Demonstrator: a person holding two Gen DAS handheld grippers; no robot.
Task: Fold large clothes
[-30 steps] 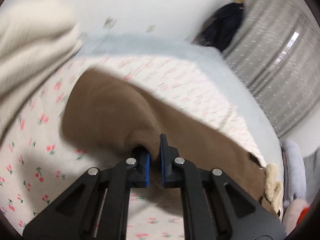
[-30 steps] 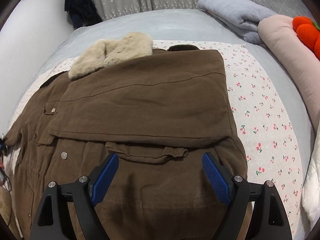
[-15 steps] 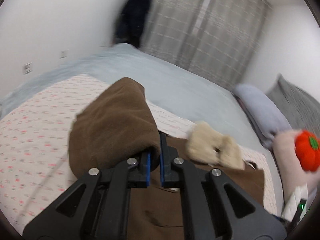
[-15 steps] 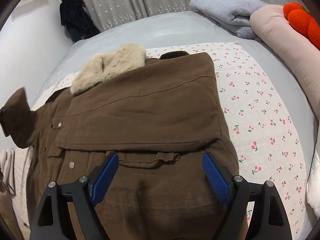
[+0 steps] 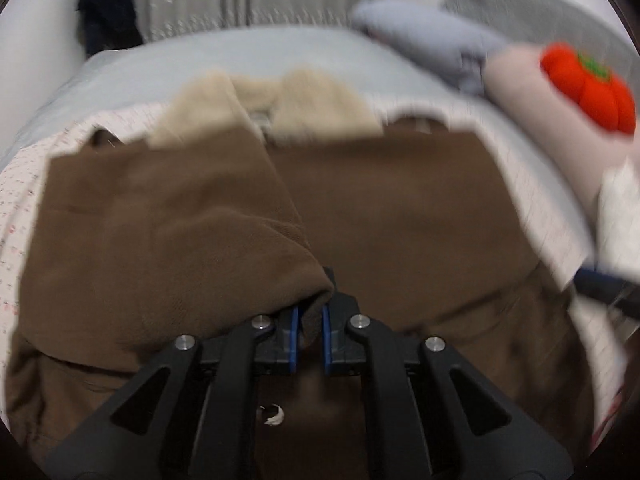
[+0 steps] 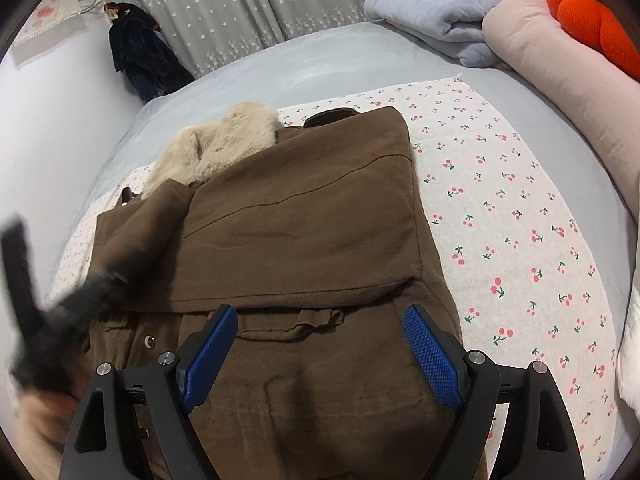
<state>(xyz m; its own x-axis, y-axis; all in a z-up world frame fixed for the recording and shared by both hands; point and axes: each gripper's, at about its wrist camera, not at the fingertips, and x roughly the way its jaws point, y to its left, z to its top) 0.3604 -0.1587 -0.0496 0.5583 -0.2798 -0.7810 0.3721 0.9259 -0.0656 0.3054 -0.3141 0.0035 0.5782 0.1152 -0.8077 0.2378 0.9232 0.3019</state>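
A brown coat [image 6: 304, 232] with a cream fur collar [image 6: 216, 148] lies on a cherry-print sheet [image 6: 520, 240] on the bed. Its right side is folded over the front. My left gripper [image 5: 308, 320] is shut on the brown left sleeve [image 5: 168, 240] and holds it over the coat's front. It shows blurred at the left of the right wrist view [image 6: 80, 304]. My right gripper [image 6: 316, 344] is open and empty, just above the coat's lower front.
A folded grey-blue blanket [image 6: 436, 16], a pink bolster [image 6: 560, 92] and an orange plush pumpkin [image 6: 592, 20] lie at the bed's right. A dark garment [image 6: 140, 56] hangs by the curtain. White cloth [image 6: 628, 344] lies at the right edge.
My left gripper has carried the sleeve from the bed's left side across onto the coat's front. My right gripper has stayed open, drifting slightly over the coat.
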